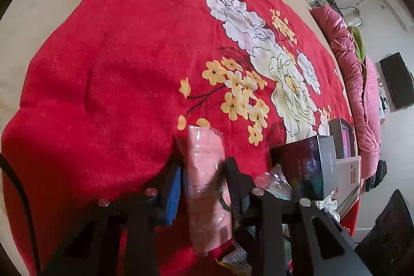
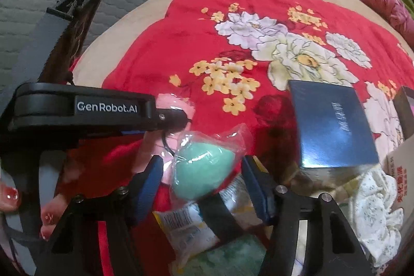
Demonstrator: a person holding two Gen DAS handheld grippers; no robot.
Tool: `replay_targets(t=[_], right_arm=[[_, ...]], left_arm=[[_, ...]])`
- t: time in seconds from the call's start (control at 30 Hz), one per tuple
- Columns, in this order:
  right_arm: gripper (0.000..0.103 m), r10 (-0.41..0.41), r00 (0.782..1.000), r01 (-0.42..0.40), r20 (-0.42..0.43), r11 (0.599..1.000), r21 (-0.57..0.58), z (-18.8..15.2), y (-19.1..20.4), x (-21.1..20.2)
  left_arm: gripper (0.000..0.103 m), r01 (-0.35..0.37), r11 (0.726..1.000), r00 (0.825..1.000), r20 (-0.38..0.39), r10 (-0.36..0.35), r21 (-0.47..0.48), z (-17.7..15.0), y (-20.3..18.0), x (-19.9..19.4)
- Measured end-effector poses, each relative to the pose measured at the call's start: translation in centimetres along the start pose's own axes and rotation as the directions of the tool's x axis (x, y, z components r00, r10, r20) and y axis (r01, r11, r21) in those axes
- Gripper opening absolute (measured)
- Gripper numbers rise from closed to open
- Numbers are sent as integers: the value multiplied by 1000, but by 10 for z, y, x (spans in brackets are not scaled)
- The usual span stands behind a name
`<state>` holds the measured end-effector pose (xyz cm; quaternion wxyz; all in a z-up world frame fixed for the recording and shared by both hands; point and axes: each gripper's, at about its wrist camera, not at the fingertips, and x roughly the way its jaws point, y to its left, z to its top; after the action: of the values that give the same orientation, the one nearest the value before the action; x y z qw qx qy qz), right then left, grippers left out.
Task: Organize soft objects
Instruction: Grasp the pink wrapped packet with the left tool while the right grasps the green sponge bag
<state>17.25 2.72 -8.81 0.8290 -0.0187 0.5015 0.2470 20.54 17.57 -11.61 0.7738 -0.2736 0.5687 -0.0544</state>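
My left gripper is shut on a pink folded cloth in clear plastic wrap, held just over the red floral blanket. My right gripper is shut on a teal green soft sponge in a clear bag, held above the blanket. The left gripper with its pink cloth shows in the right wrist view at the left, close beside the teal sponge.
A dark blue box stands on the blanket to the right, also in the left wrist view. A white floral cloth, a yellow-white packet and a red-lettered carton lie near the front. A pink quilt lies at the far edge.
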Motion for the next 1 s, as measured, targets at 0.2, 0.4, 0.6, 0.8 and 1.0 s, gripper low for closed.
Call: replay_targets(t=[0.2, 0.4, 0.6, 0.8, 1.0], right_arm=[[45, 25, 1000, -25, 2, 1000, 8, -5, -3, -4], [44, 54, 998, -55, 32, 998, 21, -10, -8, -32], [44, 61, 996, -63, 58, 997, 40, -22, -21, -65], [44, 47, 994, -55, 94, 995, 85, -34, -45, -98], [44, 25, 992, -41, 123, 991, 129, -47, -68, -124]], left_arm=[[28, 9, 1000, 1000, 1, -9, 17, -4, -4, 0], [26, 19, 1000, 1000, 7, -19, 19, -15, -7, -3], [20, 6, 1000, 999, 34, -7, 27, -31, -16, -14], [17, -23, 997, 995, 97, 16, 79, -54, -37, -49], [17, -91, 984, 986, 156, 67, 152, -84, -65, -73]])
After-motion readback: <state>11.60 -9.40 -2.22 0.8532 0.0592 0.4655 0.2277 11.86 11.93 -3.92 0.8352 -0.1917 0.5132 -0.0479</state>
